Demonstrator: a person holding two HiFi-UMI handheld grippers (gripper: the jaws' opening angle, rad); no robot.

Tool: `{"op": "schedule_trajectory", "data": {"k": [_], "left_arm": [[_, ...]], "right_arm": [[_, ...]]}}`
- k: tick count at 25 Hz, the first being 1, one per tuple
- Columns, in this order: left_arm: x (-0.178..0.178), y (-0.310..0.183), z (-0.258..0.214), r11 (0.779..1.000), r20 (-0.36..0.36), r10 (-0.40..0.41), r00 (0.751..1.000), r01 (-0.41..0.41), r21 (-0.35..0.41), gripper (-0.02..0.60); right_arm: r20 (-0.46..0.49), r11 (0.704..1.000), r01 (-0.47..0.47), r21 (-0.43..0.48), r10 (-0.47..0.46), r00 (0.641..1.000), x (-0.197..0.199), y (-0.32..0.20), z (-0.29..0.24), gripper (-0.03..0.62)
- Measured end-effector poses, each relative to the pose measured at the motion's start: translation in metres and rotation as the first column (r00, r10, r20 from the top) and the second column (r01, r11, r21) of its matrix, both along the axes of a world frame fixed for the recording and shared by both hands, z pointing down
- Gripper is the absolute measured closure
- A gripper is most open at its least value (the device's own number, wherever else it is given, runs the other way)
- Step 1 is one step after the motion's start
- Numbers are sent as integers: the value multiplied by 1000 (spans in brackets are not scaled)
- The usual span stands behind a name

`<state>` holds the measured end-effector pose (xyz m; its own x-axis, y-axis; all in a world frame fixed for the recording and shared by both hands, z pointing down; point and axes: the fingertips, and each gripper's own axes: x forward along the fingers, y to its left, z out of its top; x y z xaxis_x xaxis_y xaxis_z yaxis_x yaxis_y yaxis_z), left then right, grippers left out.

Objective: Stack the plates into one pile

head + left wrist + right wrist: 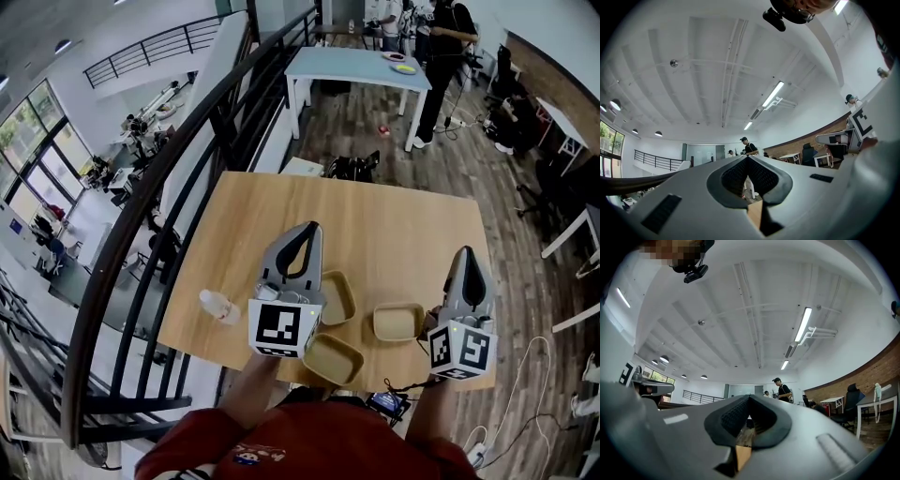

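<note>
Below the grippers: we saw three tan plates lying apart on the wooden table (pixel 375 211), none of them stacked.
Plate positions: one plate (pixel 339 298) lay just right of the left gripper's body. A second plate (pixel 398 322) lay between the two grippers. The third plate (pixel 333 360) lay under the left gripper's marker cube, nearest the person.
Left gripper (pixel 309 228) (pixel 748 157): its jaws were pressed together with nothing in them, and it was tipped a little upward over the table.
Right gripper (pixel 466 251) (pixel 749 397): its jaws were likewise together and empty, and it pointed slightly upward.
Surroundings: a small white bottle-like thing (pixel 218 307) lay left of the left gripper. A dark railing (pixel 187 169) ran past the table further left.
Head view only: the plates, the bottle-like thing and the table's outline showed only in this view.
Gripper views only: these views showed the ceiling lights (pixel 772 93) and a capped person (pixel 780 390) far ahead of the tips. A sliver of tabletop showed under the pads.
Edges: the plates sat close to the table's near edge, behind both tips.
Open room: bare tabletop stretched ahead of both tips to the far edge. Beyond that edge stood a pale blue table (pixel 352 66).
</note>
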<state>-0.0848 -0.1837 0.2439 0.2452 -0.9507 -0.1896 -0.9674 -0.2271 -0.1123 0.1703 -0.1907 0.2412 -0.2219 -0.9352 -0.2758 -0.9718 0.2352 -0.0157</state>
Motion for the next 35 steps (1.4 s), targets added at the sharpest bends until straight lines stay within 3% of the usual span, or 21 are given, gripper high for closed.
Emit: {"op": "schedule_trajectory", "data": {"k": [11,17,22,29,35], "left_arm": [[-11,-11,-1,1000,-8,21,1000,-21,0,575],[6,-11,5,996,7,87,996,-87,-23,575],[8,-14,16,994,3,96,995,-96,-45,575],[6,-8,77,976,-18,122,992,-123,-182,575],[7,6,129,942,-23,127,992,-128,-311,575]], "right_arm": [[-24,1000,7,4,-7,1000,-19,-9,-4,584],[-29,1000,14,-12,-14,999,-20,-10,0,583],[-24,998,29,-58,-31,999,-25,-14,17,584],[-30,978,42,-203,-49,998,-30,-6,74,583],[1,931,72,-358,-77,997,-40,10,134,583]]}}
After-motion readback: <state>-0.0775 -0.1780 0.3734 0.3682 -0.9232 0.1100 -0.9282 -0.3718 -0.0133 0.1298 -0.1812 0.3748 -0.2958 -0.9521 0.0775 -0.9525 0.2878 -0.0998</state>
